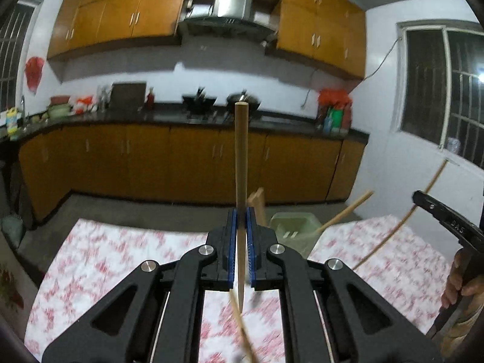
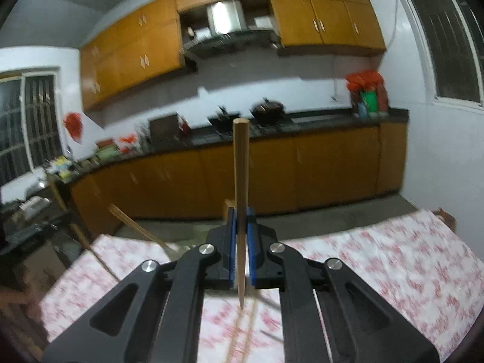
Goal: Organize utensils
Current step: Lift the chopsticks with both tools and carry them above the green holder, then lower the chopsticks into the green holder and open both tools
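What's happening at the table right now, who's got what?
A person holds a gripper in each hand, and each is shut on one wooden chopstick. The left gripper clamps a chopstick standing upright above the floral tablecloth. The right gripper holds another chopstick the same way. A pale green bin with more sticks sits at the table's far edge.

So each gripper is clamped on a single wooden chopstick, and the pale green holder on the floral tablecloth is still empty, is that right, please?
Not quite: the green holder is not empty. The left wrist view shows a chopstick leaning out of it. The rest stands: the left gripper and right gripper each clamp one wooden chopstick above the floral tablecloth.
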